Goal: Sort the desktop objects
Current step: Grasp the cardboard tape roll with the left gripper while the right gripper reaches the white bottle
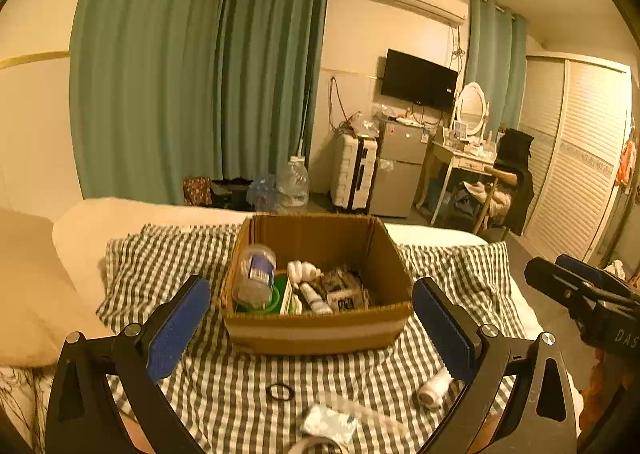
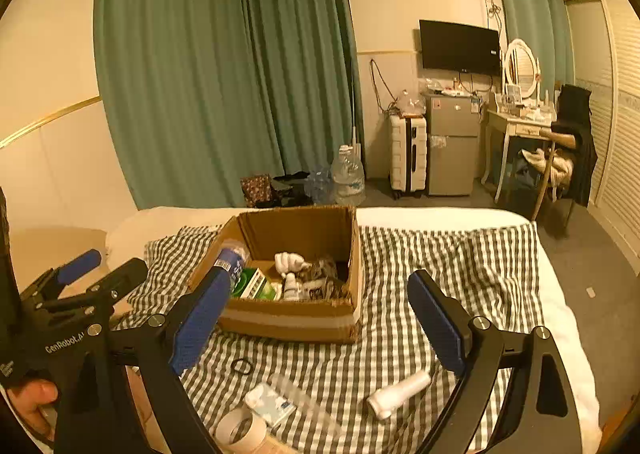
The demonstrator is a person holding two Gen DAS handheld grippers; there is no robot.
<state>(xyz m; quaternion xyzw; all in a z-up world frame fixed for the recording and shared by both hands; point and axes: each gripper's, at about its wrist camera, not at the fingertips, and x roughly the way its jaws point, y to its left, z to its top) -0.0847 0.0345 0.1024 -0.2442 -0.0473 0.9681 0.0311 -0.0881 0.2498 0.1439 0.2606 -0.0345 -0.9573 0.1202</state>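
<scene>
An open cardboard box stands on a checked cloth and holds a plastic bottle, a green pack and several small items. In front of it lie a black ring, a tissue pack, a small white bottle and a tape roll. My left gripper is open and empty, above the cloth before the box. My right gripper is open and empty, to the right of the left one.
The checked cloth covers a white bed; a pillow lies at the left. The right gripper shows in the left wrist view and the left gripper in the right wrist view. A floor drop lies right of the bed.
</scene>
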